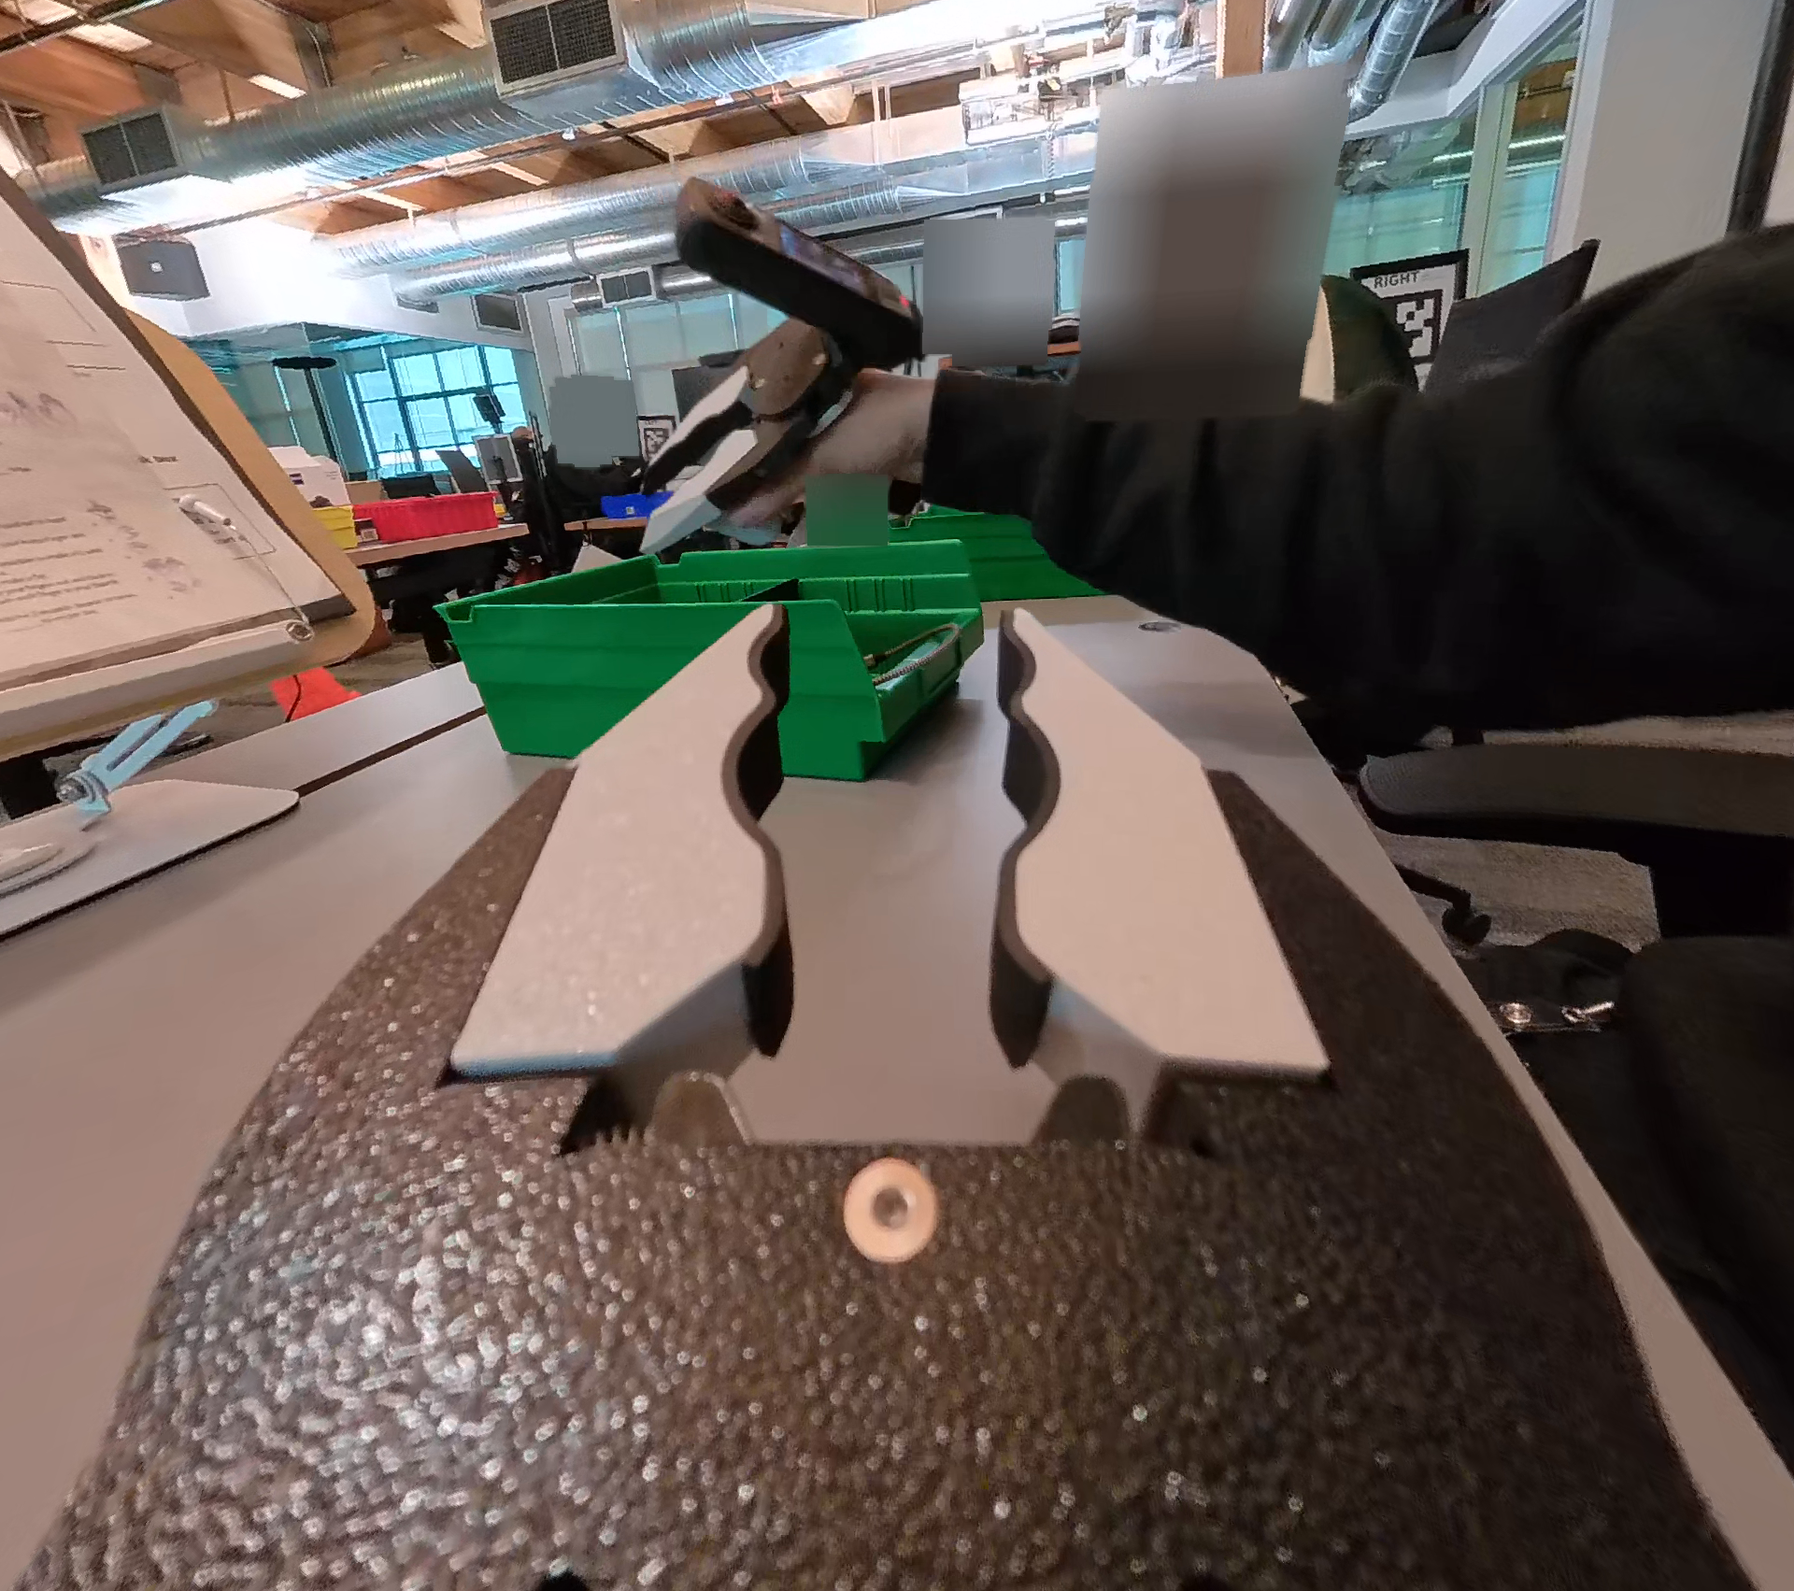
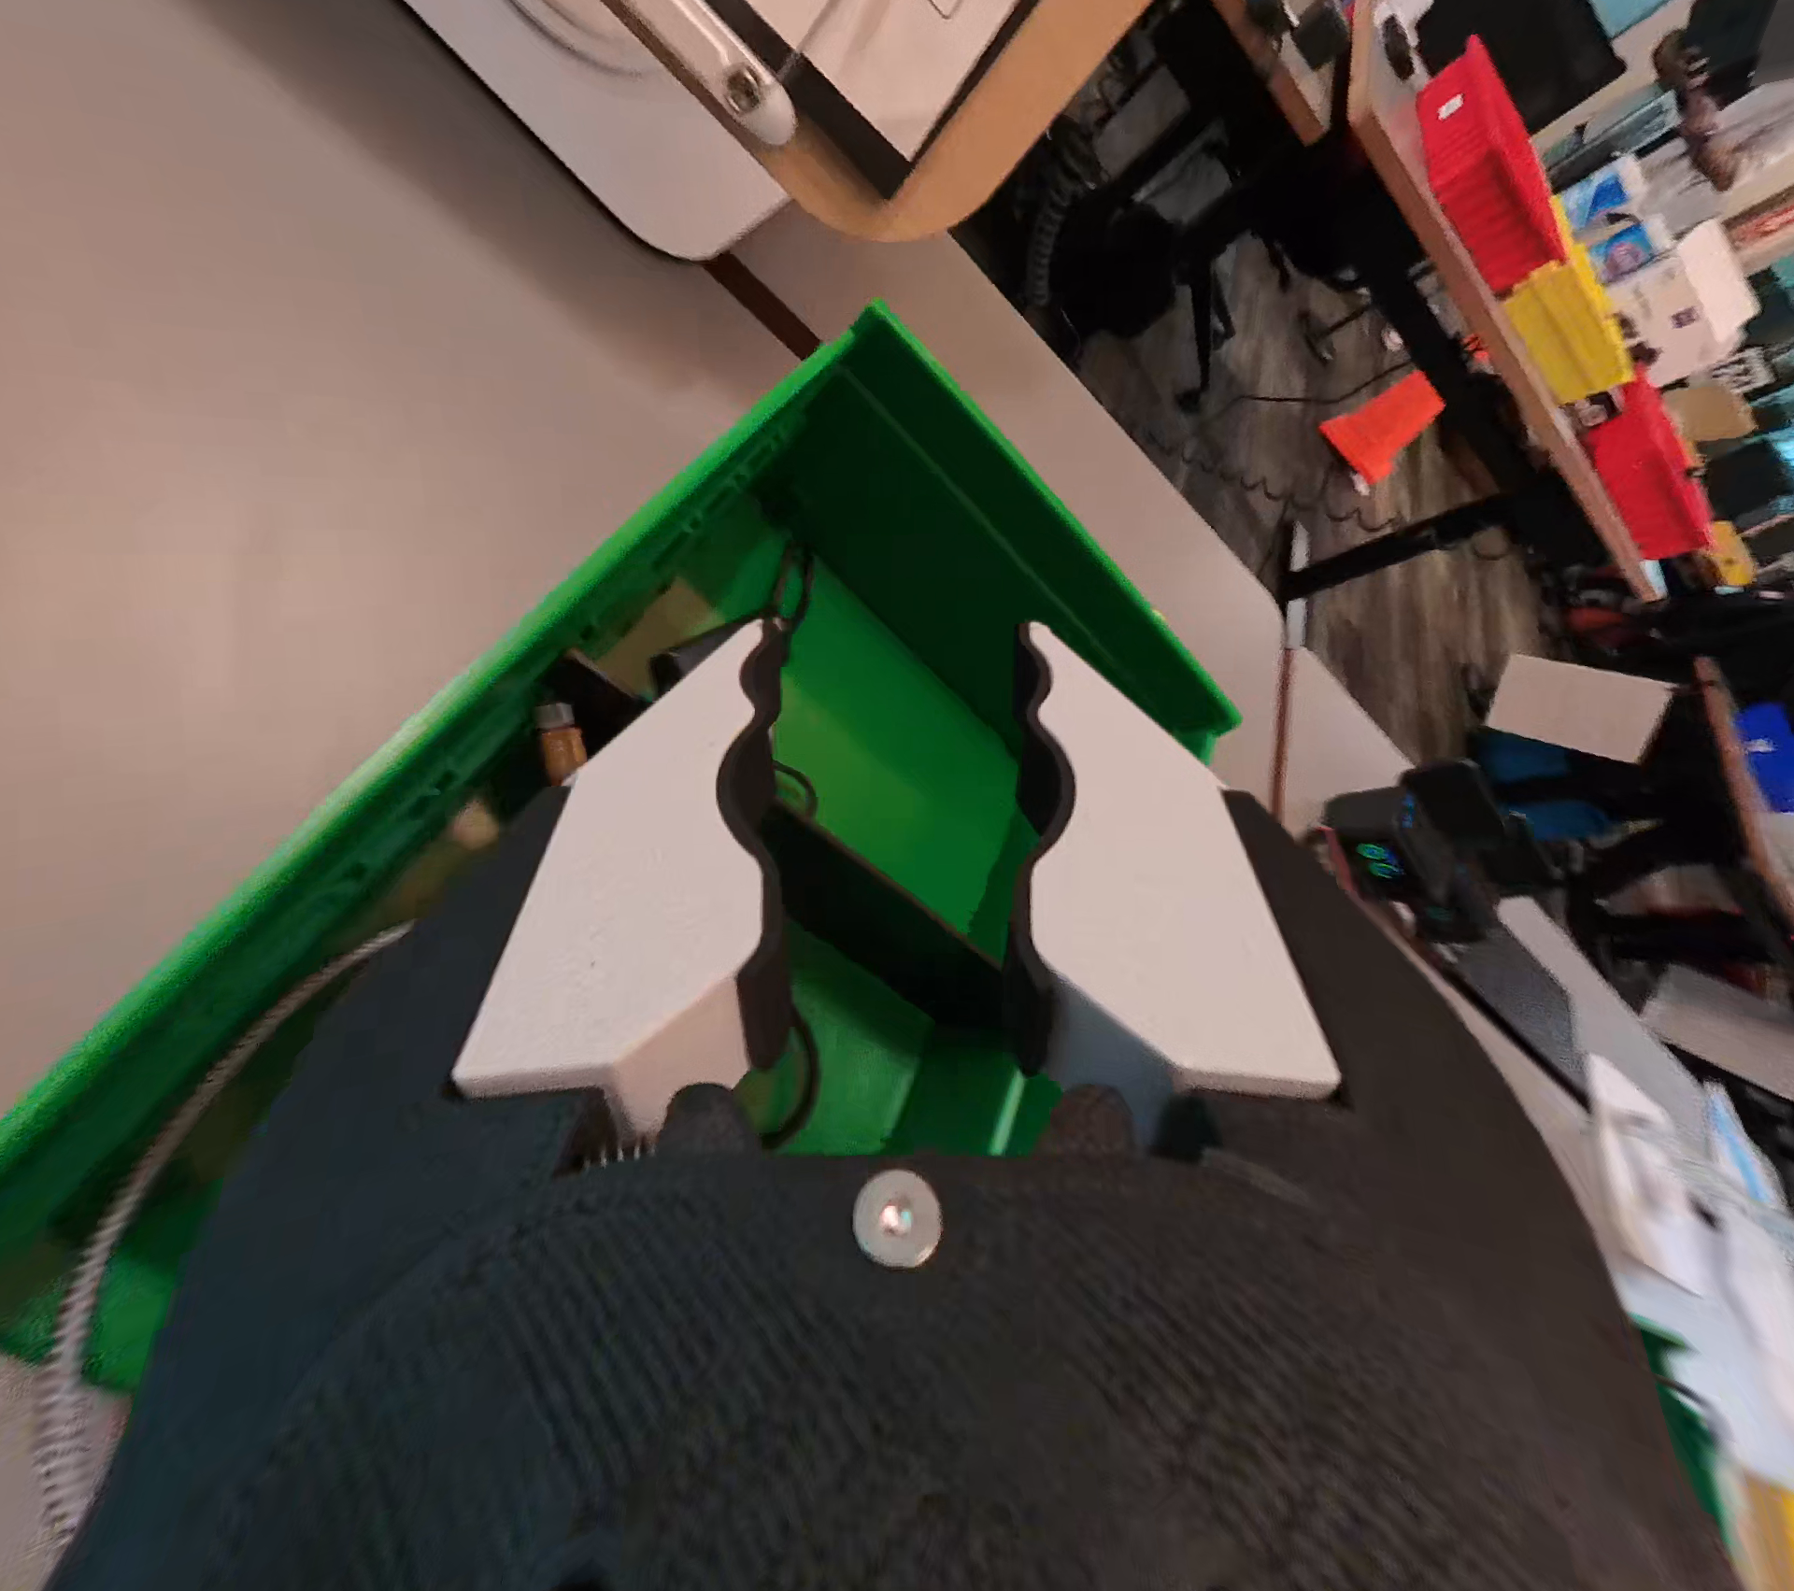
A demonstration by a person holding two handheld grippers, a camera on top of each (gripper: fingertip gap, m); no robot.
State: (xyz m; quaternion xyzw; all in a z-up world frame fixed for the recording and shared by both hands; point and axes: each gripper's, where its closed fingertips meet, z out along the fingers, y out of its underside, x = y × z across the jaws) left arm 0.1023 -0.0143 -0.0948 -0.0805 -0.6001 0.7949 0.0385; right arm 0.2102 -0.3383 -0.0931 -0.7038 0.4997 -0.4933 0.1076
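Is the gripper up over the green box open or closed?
Open. The right gripper has a wide gap between its fingers, and the green bin shows through it with nothing held.

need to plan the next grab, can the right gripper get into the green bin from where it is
Probably yes: the right gripper hangs open directly above the green bin, which has no lid, and nothing sits between its fingers and the compartments below.

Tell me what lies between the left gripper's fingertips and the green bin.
Only bare grey table, as the left wrist view shows. The left gripper is open and empty, short of the green bin.
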